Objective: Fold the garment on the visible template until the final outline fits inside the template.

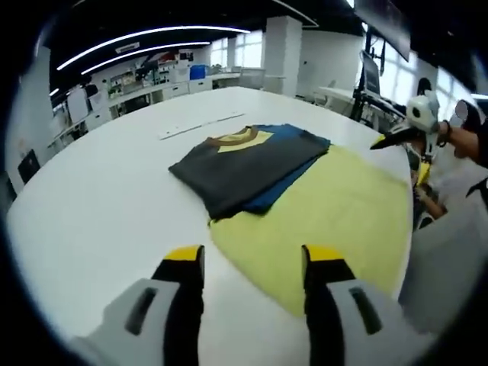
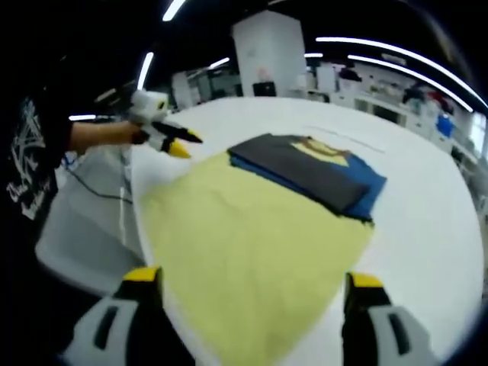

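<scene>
Both tools gape empty, left tool (image 1: 252,263) and right tool (image 2: 252,286); ahead, folded dark-grey-and-blue garment (image 1: 248,164) overlaps yellow cloth template (image 1: 335,213) on white table (image 1: 99,198).

A large open lab or office hall: a big white worktop (image 1: 114,198), long ceiling strip lights (image 1: 145,38), white pillar (image 2: 268,53), cluttered benches (image 1: 152,88) along windowed walls.

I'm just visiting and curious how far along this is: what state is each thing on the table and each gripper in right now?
Garment: folded into a compact rectangle, lying half on the template, half on the table.
Yellow template: spread flat, mostly uncovered.
Left gripper: open, empty, above the table.
Right gripper: open, empty, above the template.
White table: bearing both.
</scene>
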